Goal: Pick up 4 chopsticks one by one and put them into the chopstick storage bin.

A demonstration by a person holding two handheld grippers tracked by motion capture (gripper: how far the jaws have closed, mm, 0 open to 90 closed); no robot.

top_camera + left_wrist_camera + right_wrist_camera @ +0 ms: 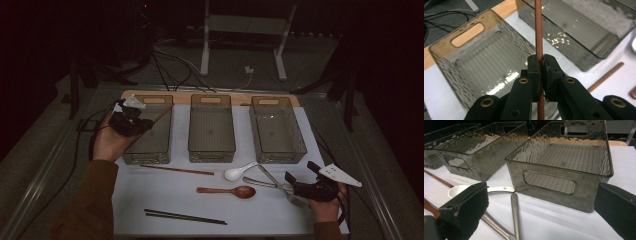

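Black chopsticks [185, 216] near edge; your left gripper [131, 121] clamps brown chopstick [539, 30] over left bin [152, 100], lower level before release; right gripper [306, 186] jaws apart

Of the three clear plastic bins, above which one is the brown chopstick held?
The left clear plastic bin: the left gripper holds the brown wooden chopstick above it; the other two have nothing over them.

Dim lab, cables [170, 65] on floor, white stand legs [205, 45], padded table [280, 220]
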